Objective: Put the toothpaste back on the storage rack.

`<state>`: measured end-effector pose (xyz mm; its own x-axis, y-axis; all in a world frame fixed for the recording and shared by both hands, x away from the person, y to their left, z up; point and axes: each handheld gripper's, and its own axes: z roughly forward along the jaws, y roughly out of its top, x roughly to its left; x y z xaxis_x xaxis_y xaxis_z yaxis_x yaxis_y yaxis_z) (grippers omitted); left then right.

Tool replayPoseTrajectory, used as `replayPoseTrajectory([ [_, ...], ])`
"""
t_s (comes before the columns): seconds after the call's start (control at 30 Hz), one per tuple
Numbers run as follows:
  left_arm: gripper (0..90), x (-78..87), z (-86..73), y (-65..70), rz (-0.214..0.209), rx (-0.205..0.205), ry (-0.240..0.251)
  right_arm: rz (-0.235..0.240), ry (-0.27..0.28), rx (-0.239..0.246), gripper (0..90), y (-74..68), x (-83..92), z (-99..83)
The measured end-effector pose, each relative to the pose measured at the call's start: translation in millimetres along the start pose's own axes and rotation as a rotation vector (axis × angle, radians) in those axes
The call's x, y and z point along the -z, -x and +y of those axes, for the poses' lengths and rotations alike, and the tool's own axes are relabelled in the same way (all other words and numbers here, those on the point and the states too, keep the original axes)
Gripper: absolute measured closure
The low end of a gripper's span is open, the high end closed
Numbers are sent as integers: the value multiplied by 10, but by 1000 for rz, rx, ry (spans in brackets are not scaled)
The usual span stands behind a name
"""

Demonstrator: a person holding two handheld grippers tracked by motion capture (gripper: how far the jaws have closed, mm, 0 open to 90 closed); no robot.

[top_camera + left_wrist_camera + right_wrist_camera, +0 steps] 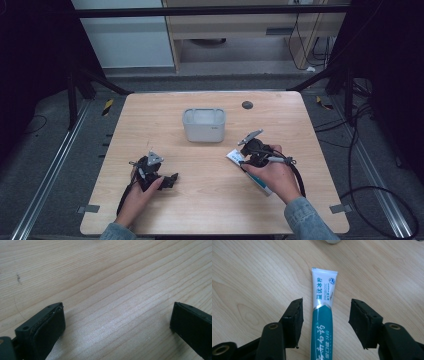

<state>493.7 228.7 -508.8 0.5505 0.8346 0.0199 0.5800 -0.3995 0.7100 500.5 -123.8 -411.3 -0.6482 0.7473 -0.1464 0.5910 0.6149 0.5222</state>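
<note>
Left gripper (172, 178): near the desk's (150, 115) front-left corner, low, jaws wide apart over bare wood.
Bin (204, 125): one, grey, mid-desk toward the far edge.
Tube (323, 315): one, flat on desk, cap end hidden.
Right gripper (325, 317): jaws spread, straddling tube, not touching.

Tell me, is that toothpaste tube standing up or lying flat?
Lying flat. The toothpaste tube lies lengthwise on the wooden table, between the open jaws of the right gripper, which do not touch it.
</note>
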Motion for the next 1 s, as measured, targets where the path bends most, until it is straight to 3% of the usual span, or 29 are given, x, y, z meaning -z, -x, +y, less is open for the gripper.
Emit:
replayPoseTrajectory([
  [0.33,0,-1,1,1,1,1,0,15,-43,-6,504,49,-21,121],
  [0.73,0,-1,1,0,1,0,0,32,-88,-12,463,65,-126,208],
  [1.0,0,-1,1,0,0,0,0,41,-110,-10,542,88,-210,264],
])
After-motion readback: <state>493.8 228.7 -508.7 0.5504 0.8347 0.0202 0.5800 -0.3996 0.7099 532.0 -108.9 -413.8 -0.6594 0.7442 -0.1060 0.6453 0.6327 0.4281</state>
